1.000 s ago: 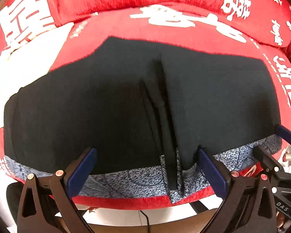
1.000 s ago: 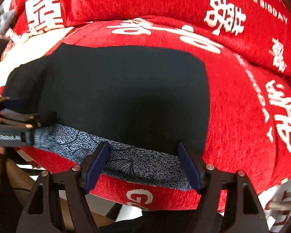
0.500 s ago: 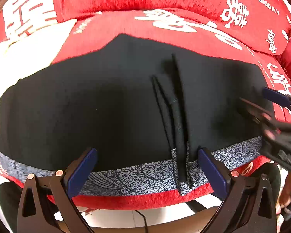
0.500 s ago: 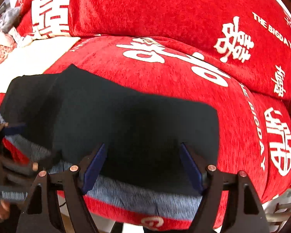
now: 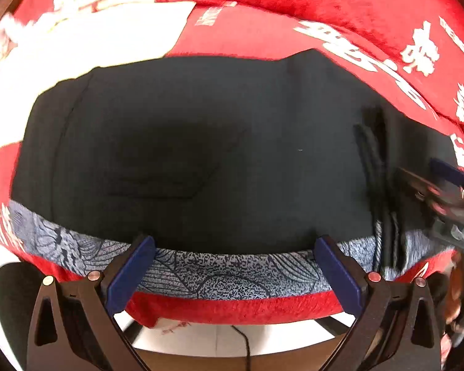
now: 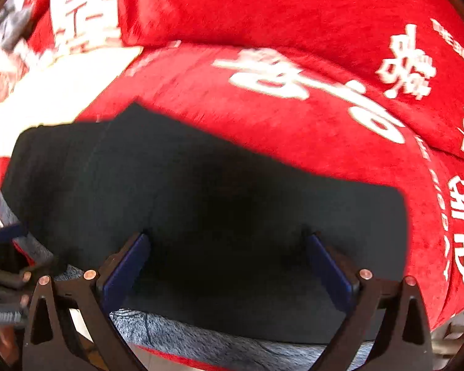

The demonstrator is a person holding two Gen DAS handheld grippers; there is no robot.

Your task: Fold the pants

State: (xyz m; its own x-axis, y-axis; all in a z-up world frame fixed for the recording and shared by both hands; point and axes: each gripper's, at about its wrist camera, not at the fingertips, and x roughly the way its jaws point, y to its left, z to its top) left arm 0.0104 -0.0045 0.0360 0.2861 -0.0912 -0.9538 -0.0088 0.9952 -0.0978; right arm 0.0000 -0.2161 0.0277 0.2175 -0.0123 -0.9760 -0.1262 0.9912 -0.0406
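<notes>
Black pants (image 5: 201,142) with a grey patterned waistband (image 5: 232,272) lie flat on a red cushion (image 5: 263,37), waistband at the near edge. A bunched ridge of folds (image 5: 374,167) runs front to back at the right. My left gripper (image 5: 232,266) is open and empty at the waistband. My right gripper (image 6: 229,266) is open and empty over the pants' right half (image 6: 232,204); it also shows in the left wrist view (image 5: 445,191). The left gripper shows at the left edge of the right wrist view (image 6: 6,253).
The red cushion (image 6: 294,108) carries white characters, with a red backrest (image 6: 263,9) behind. A white cloth (image 5: 77,40) lies at the back left. A cable (image 5: 244,340) hangs below the cushion's front edge.
My left gripper has shifted left along the waistband, so the fold ridge now sits at the right. My right gripper has moved forward over the pants.
</notes>
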